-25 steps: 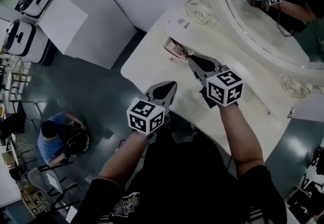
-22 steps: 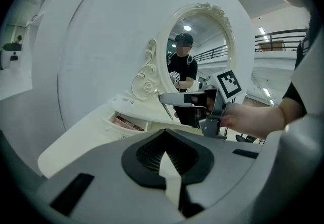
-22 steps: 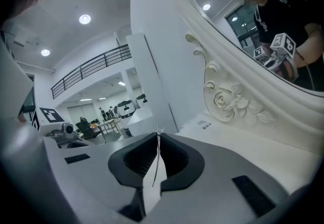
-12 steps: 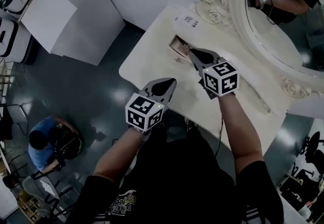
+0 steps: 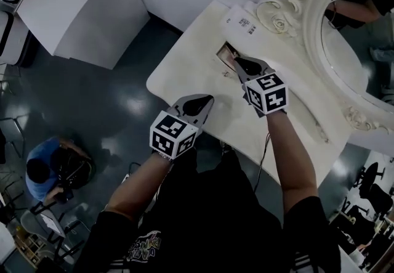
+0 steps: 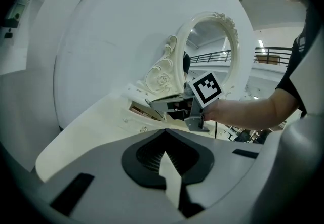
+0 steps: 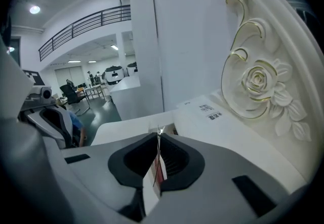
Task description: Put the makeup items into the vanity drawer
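vanity drawer – open, sunk in cream top; brownish makeup items inside – indistinct

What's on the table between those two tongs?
Nothing: the head view shows only bare cream tabletop between the left tongs and the right tongs, which pinch a thin item by the drawer opening.
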A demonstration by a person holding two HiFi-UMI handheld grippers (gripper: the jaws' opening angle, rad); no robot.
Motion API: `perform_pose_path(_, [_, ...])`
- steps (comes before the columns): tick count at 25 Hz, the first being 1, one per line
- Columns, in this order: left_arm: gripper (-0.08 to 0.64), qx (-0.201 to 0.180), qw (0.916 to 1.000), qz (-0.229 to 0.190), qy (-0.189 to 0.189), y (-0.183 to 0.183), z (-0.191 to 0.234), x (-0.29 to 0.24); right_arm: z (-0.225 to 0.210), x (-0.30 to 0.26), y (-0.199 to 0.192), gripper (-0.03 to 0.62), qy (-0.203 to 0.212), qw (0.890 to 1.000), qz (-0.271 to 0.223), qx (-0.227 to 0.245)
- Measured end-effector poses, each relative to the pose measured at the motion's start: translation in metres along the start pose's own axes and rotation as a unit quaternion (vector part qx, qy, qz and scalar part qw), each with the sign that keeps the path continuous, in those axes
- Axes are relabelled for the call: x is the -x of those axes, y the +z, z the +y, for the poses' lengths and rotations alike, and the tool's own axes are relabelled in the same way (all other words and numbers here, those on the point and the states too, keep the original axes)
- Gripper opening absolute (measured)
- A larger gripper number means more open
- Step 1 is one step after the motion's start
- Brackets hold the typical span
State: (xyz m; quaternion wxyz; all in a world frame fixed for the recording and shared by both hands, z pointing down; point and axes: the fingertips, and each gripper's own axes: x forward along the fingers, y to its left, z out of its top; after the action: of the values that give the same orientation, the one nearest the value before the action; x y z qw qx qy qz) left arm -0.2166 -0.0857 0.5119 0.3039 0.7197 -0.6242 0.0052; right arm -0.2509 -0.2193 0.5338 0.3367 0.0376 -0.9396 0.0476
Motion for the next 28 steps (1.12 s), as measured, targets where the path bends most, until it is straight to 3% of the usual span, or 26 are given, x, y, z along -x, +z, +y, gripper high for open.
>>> perform_pose_path(11, [0.002,0.007,0.9999,0.001,-0.009,-0.004,0.015,0.009,0.002,-0.029,-0.009,0.044,-0.022,0.995,0.062,0.079])
perform_pose_path(15, [0.002,0.005,0.9999,0.002,-0.011,-0.004,0.016,0.013,0.003,-0.028,-0.008,0.048,-0.028,0.994,0.058,0.090])
perform_pose_path(21, [0.002,-0.006,0.9997,0.003,-0.026,0.002,0.008,0.013,0.005,-0.012,-0.005,0.063,-0.041,0.996,0.034,0.067])
perform_pose_path(28, [0.002,-0.028,0.9984,0.007,-0.048,0.008,-0.008,0.015,0.000,0.031,-0.007,0.029,-0.072,0.997,-0.020,-0.037])
